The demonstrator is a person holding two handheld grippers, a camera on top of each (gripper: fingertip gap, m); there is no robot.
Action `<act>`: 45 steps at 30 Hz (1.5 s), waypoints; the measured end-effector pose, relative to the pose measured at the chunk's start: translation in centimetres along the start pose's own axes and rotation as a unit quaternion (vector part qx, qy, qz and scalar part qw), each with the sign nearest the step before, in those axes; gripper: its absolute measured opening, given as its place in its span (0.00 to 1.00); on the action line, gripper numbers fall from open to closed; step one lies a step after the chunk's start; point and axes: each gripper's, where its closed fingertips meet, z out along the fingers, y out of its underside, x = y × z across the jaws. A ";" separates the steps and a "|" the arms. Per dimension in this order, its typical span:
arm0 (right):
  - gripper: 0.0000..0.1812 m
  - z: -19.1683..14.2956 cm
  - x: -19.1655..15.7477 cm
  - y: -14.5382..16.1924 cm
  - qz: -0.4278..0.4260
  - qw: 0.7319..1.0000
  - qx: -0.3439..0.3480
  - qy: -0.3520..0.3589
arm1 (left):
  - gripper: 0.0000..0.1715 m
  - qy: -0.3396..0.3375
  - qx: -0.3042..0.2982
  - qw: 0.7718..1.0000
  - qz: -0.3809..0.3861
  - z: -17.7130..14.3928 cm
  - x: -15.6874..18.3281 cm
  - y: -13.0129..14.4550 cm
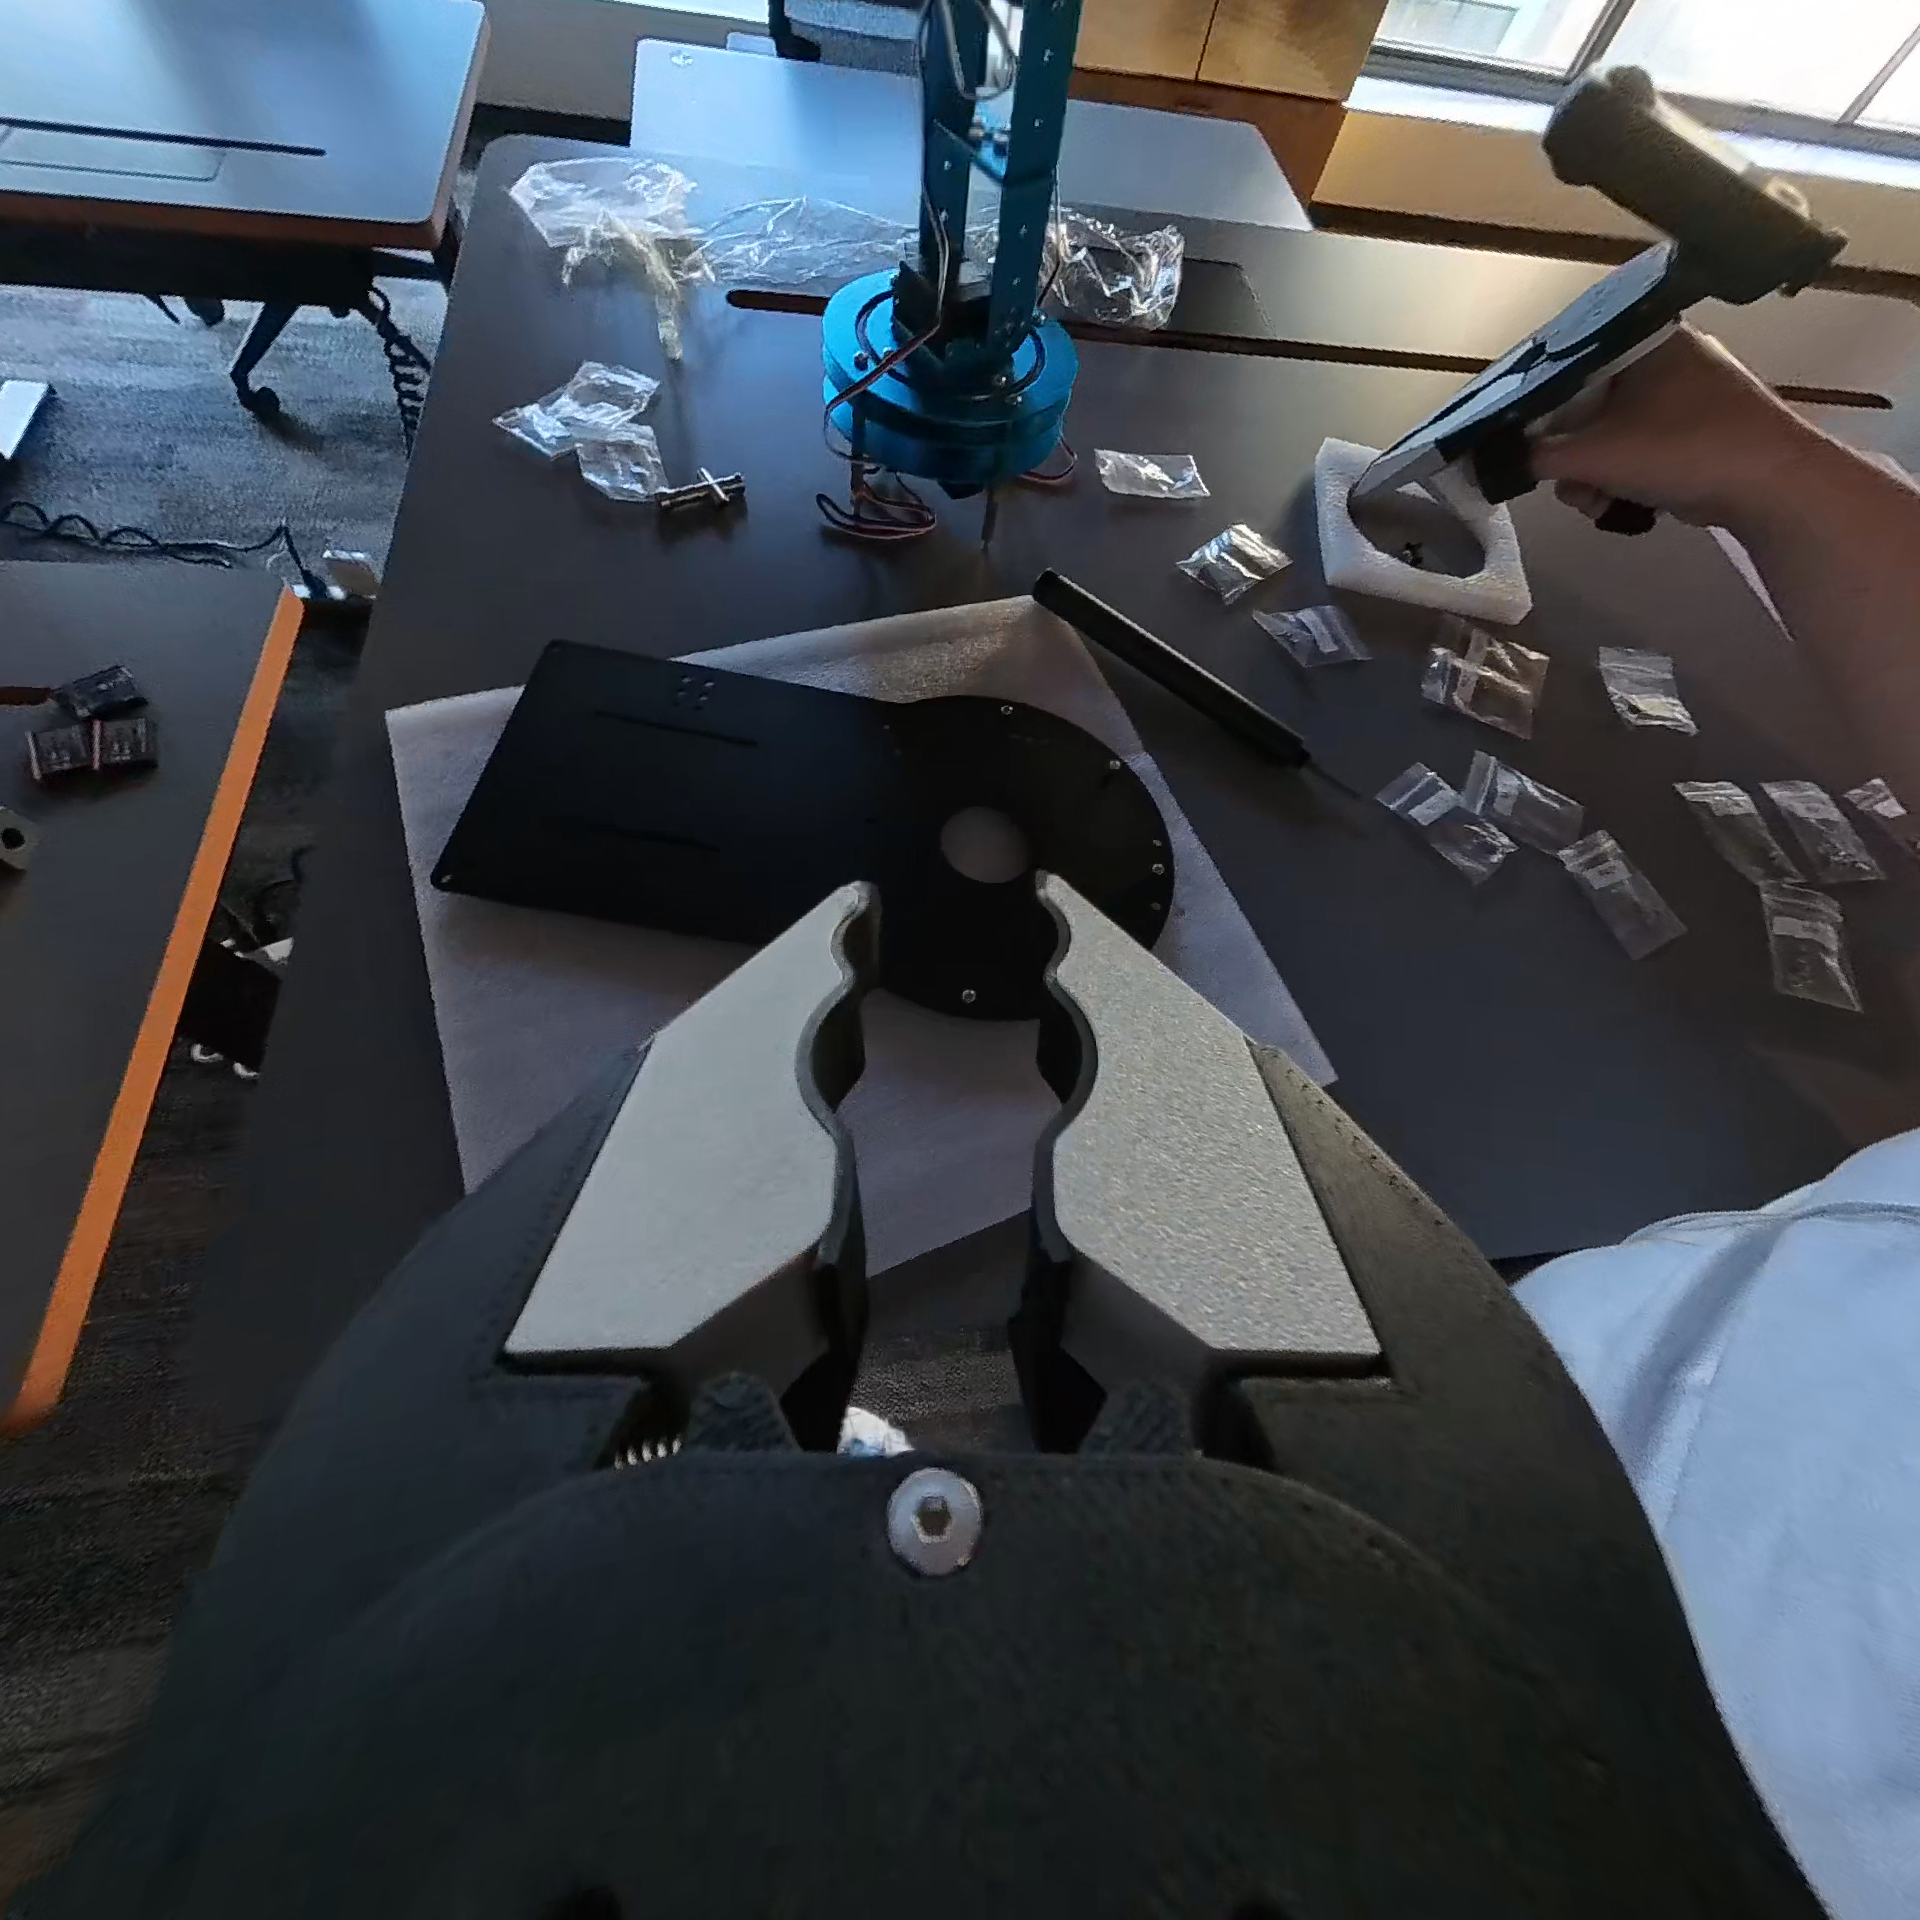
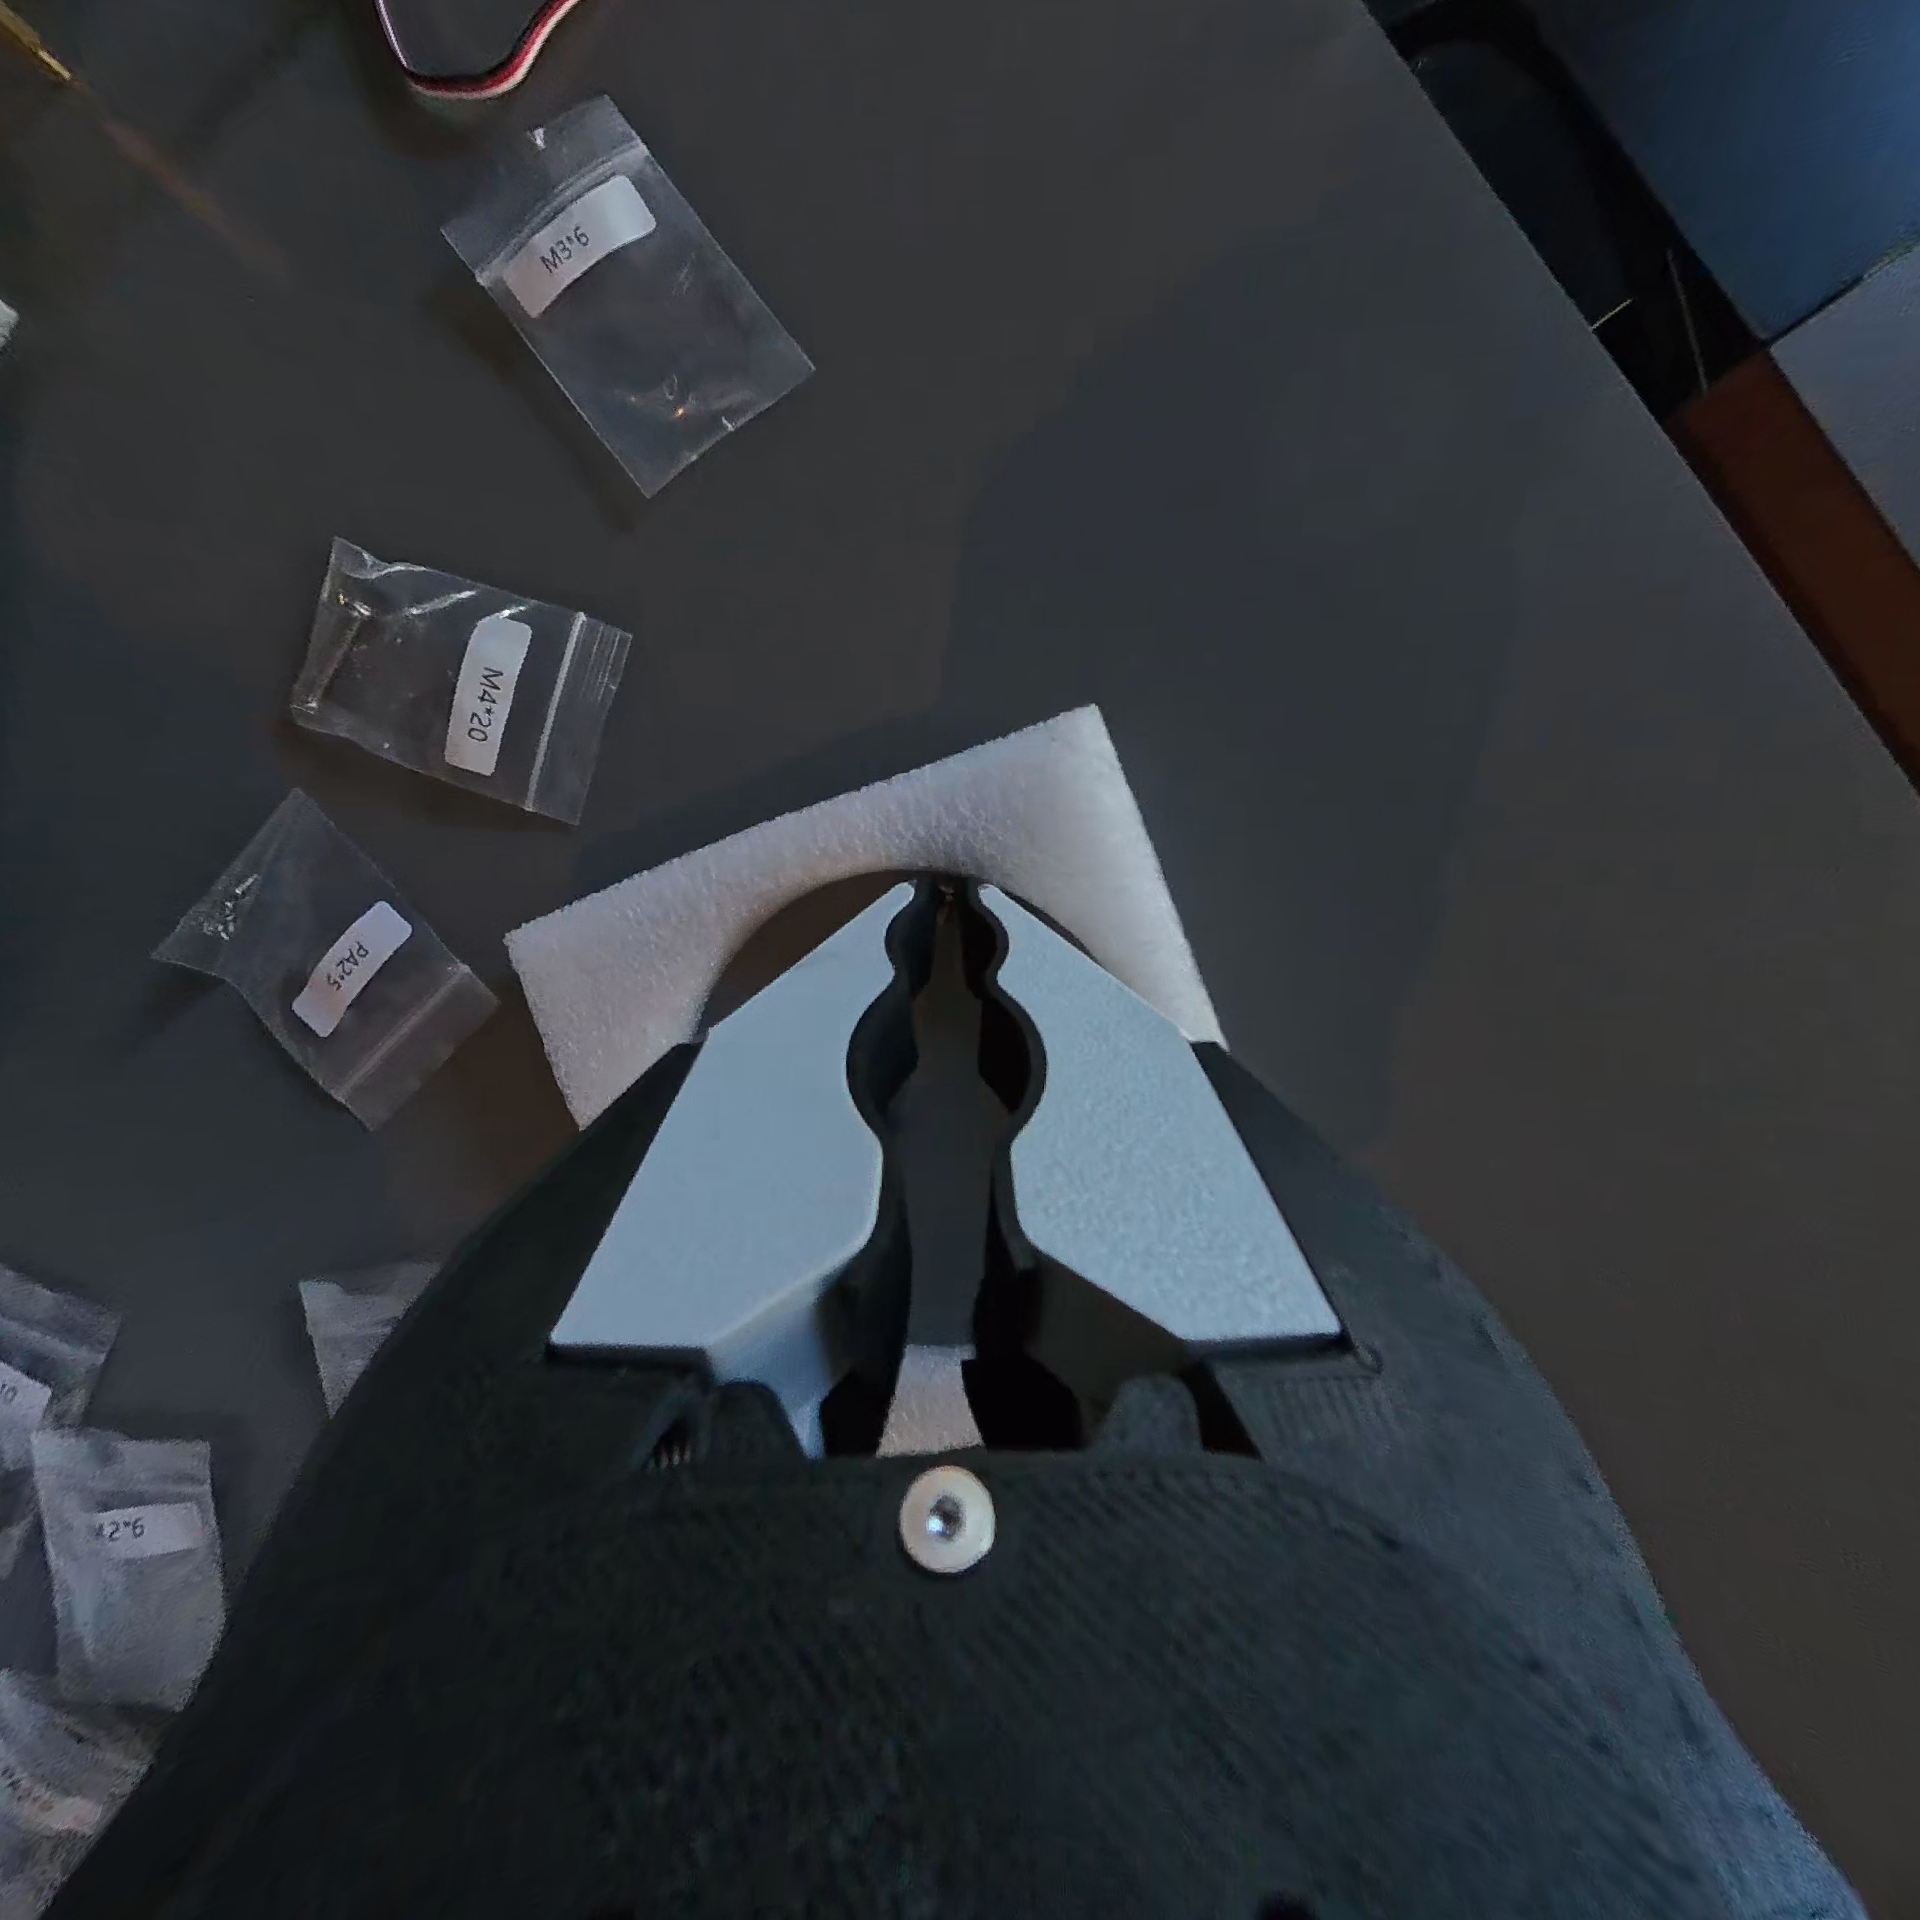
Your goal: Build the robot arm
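Observation:
My left gripper (image 1: pixel 954 894) is open and empty, just above the round end of a black metal base plate (image 1: pixel 665 790) that lies on a white foam sheet (image 1: pixel 540 997). My right gripper (image 2: pixel 945 891) is shut, with what looks like a small screw (image 2: pixel 941 889) pinched at its tips. The tips are inside the hollow of a white foam frame (image 2: pixel 831 862) on the dark table. The left wrist view shows that gripper (image 1: pixel 1371 499) held in a person's hand (image 1: pixel 1662 447), tips down in the foam frame (image 1: pixel 1455 592).
A blue robot arm base (image 1: pixel 945 364) stands behind the plate. A black screwdriver (image 1: pixel 1164 665) lies right of it. Several small clear bags of hardware (image 1: pixel 1621 894) (image 2: pixel 457 686) are scattered about. The table edge (image 2: pixel 1662 416) runs on the right. An orange-edged table (image 1: pixel 156 987) is left. The gap from one gripper's tips to the other's is roughly 50 cm.

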 end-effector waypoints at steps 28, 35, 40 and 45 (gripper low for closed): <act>0.01 -0.9 -40.0 -16.6 -0.148 0.882 0.239 -0.379 | 0.15 0.125 0.011 0.990 -0.063 0.9 -12.3 4.5; 0.01 7.0 -45.5 -20.4 -0.151 0.908 0.204 -0.333 | 0.14 0.203 -0.031 0.978 0.034 6.1 -18.4 6.0; 0.02 10.6 -47.0 -20.6 -0.134 0.932 0.168 -0.293 | 0.14 0.256 -0.040 0.962 0.086 9.4 -18.7 6.1; 0.01 12.3 -47.3 -20.1 -0.108 0.946 0.140 -0.273 | 0.14 0.267 -0.050 0.954 0.130 11.3 -18.6 6.5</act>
